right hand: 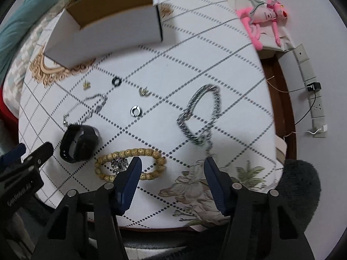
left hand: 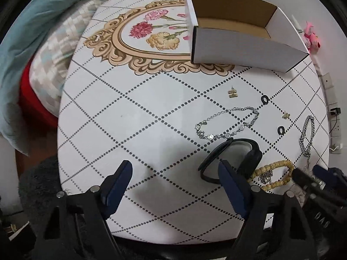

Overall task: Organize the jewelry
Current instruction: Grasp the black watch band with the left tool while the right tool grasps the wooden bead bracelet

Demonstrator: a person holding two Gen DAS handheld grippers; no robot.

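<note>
Left wrist view shows your left gripper [left hand: 174,173] spread wide and holding nothing, hovering over bare tablecloth [left hand: 134,117] at the near side of the table. Its right finger [left hand: 231,186] overlaps the black smartwatch [left hand: 232,158] in the picture; you cannot tell whether they touch. Just beyond the watch lies the thin silver bracelet [left hand: 227,122], and farther on a gold earring [left hand: 232,92] and a black ring [left hand: 265,99]. A second black ring [left hand: 281,130] and a small gold stud [left hand: 286,115] sit to the right, with the heavy silver chain [left hand: 306,135] near the table's right edge.

From the right wrist view, your right gripper [right hand: 172,164] is also wide open and empty. Its left finger [right hand: 130,179] reaches over the wooden bead bracelet [right hand: 130,164], covering part of the loop; a small silver charm [right hand: 118,163] lies inside that loop just beside the finger. The heavy silver chain [right hand: 199,114] lies ahead of the gap between the fingers, its tail trailing toward the right finger [right hand: 216,184]. The black smartwatch [right hand: 79,143] sits to the left of the beads, with your left gripper's tip [right hand: 28,153] just beside it.

The open cardboard box [left hand: 245,47] stands at the far side of the table, well apart from both grippers, with all the jewelry lying between. A pink plush toy [right hand: 266,15] lies off the table at the far right.
</note>
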